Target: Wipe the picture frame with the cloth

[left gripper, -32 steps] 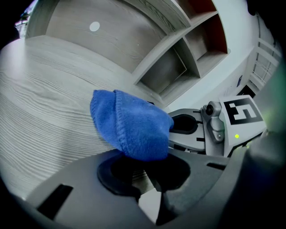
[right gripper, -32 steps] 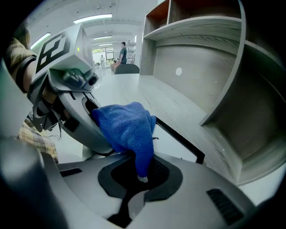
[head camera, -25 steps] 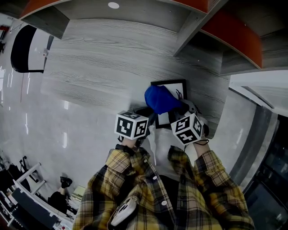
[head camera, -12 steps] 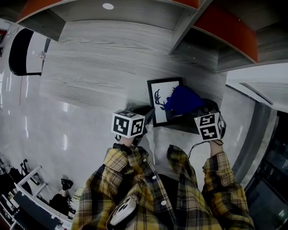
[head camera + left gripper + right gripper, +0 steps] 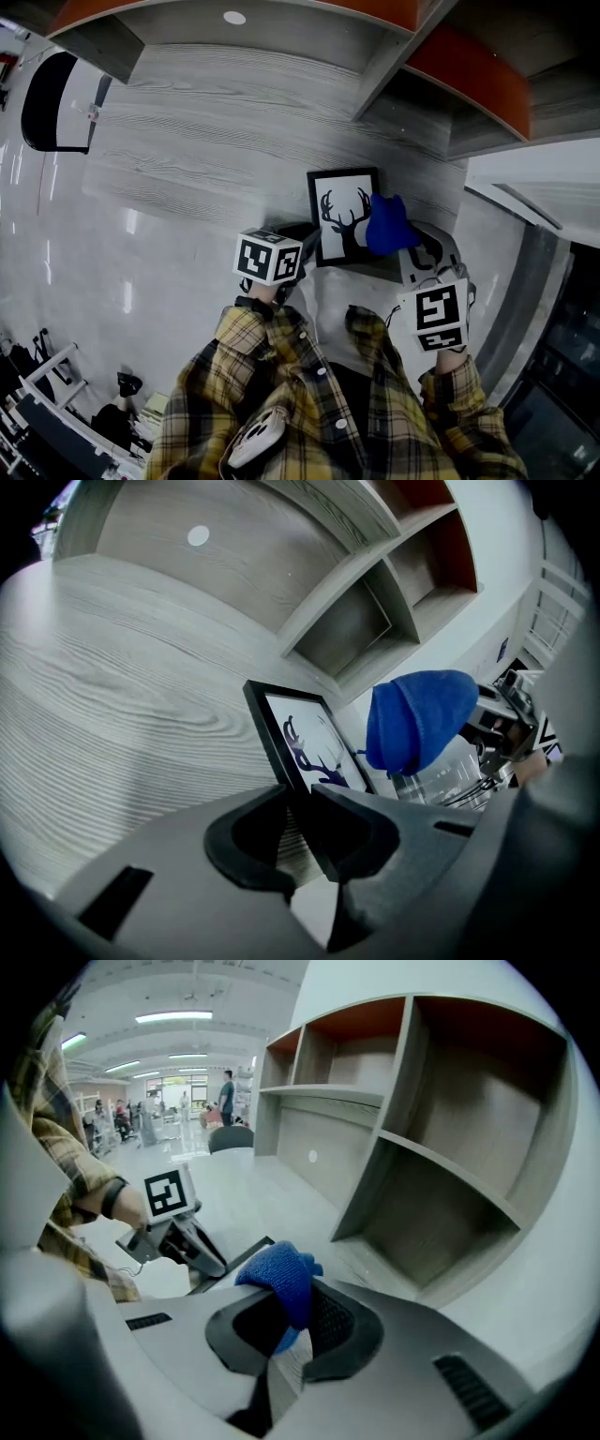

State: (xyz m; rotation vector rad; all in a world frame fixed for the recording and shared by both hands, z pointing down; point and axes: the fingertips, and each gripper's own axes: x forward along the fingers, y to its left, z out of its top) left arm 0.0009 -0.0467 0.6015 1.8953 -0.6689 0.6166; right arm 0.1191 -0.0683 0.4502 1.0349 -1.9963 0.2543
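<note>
The black picture frame (image 5: 339, 217) with a deer-antler print lies on the grey wood-grain table; it also shows in the left gripper view (image 5: 300, 738). My left gripper (image 5: 306, 240) is shut on the frame's near left edge, which sits between its jaws (image 5: 298, 797). A blue cloth (image 5: 388, 226) hangs bunched at the frame's right side, lifted off the glass. My right gripper (image 5: 401, 246) is shut on the cloth (image 5: 281, 1279), which fills its jaws (image 5: 294, 1309). From the left gripper view, the cloth (image 5: 417, 719) floats above the frame's right edge.
The table top (image 5: 206, 141) stretches away to the left and back. A shelf unit with orange-backed compartments (image 5: 469, 75) stands behind and right of the frame. A black chair (image 5: 47, 103) is at far left. The table ends just right of the frame.
My right gripper has carried the cloth from the frame's middle to its right side and lifted it, uncovering the deer print. The left gripper and frame have stayed put.
</note>
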